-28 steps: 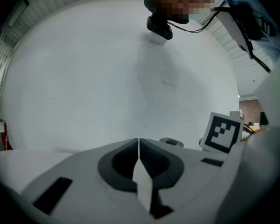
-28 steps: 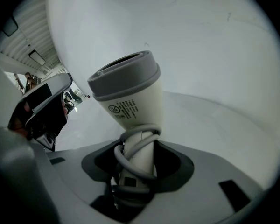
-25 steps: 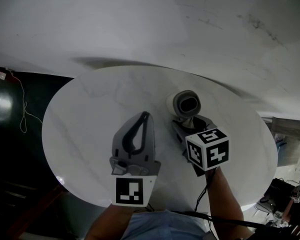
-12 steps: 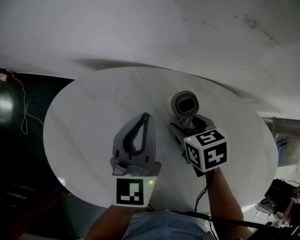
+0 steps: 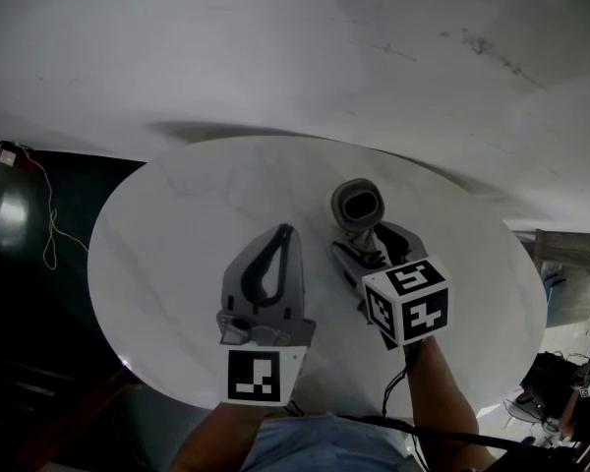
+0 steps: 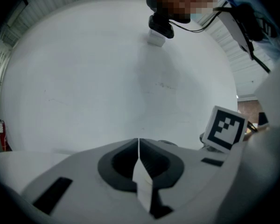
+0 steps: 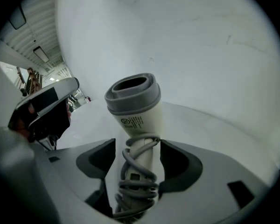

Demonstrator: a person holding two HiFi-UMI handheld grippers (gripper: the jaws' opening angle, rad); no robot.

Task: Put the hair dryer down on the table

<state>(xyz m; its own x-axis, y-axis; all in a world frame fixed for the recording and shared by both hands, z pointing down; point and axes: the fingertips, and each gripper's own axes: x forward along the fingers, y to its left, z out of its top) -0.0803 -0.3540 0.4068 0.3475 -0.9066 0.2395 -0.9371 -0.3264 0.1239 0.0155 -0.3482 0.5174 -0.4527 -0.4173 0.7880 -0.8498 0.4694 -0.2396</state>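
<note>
While the person's right gripper (image 5: 366, 256) points steeply down over the round white marble-patterned table (image 5: 167, 234), its jaws stand wide and have just been opening, with the handle of the white hair dryer with a grey nozzle (image 5: 358, 207) between them. Right gripper view: the hair dryer (image 7: 133, 110) fills the centre of the frame, nozzle mouth towards the top, and a grey cord (image 7: 136, 174) is wound in several turns round its handle. The right gripper (image 7: 137, 158) shows a clear gap between its left-of-frame pad and the handle; the other pad stands just beside the handle, and contact there cannot be confirmed. Head view: the dryer is just right of the table's centre, nozzle mouth facing up at the camera; whether its base rests on the tabletop is hidden by the gripper. The marker cube (image 5: 407, 302) sits below it in the frame. The left gripper (image 5: 281, 236) hovers lower left of the dryer, apart from it. Left gripper view: the left gripper (image 6: 138, 147) has its jaws closed together on nothing.
</note>
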